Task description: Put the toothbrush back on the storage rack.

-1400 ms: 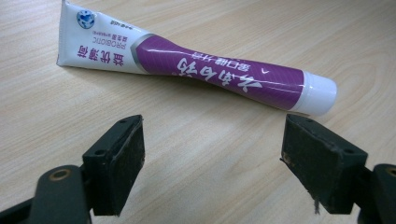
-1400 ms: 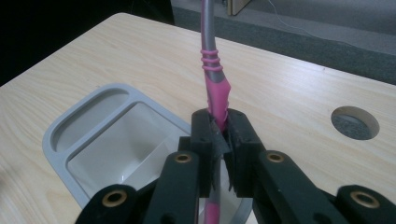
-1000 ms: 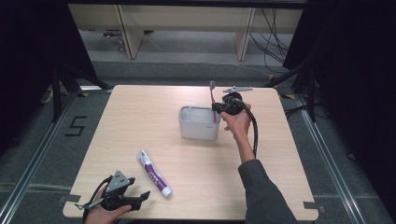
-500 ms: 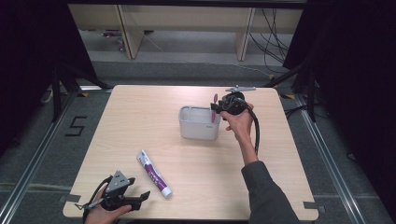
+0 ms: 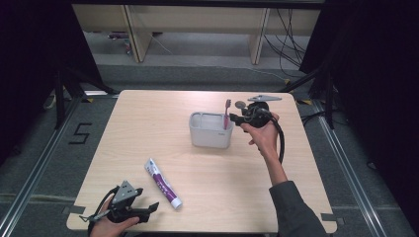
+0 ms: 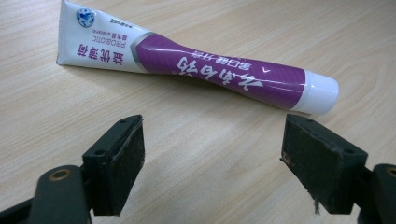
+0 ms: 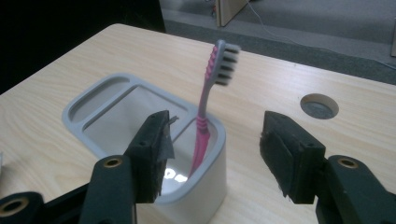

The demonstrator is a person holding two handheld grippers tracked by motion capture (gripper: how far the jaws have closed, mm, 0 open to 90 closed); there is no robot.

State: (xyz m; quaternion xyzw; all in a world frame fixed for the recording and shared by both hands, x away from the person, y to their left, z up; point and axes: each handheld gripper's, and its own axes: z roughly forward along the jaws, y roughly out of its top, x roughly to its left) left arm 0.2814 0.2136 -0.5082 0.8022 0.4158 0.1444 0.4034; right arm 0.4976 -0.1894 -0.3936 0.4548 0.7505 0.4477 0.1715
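A pink toothbrush (image 5: 227, 114) (image 7: 205, 121) stands head-up, leaning a little, in the end compartment of a pale grey holder (image 5: 210, 136) (image 7: 198, 205) near the table's middle. My right gripper (image 5: 236, 120) (image 7: 215, 128) hovers just right of the holder. Its jaws have just been opening; they stand open, with the brush free just beyond the pads. A white and purple toothpaste tube (image 5: 163, 182) (image 6: 210, 74) lies flat near the front left. My left gripper (image 5: 148, 211) (image 6: 212, 140) rests open beside it, the tube lying a short way past its pads.
A round cable hole (image 5: 240, 104) (image 7: 319, 106) is cut in the wooden table (image 5: 148, 123) behind the right gripper. The left gripper sits close to the table's front edge. Wooden shelving and floor cables lie beyond the far edge.
The right gripper opened and let go of the toothbrush, then drew back to the right and slightly up. The brush stays standing in the holder. The left gripper has not moved.
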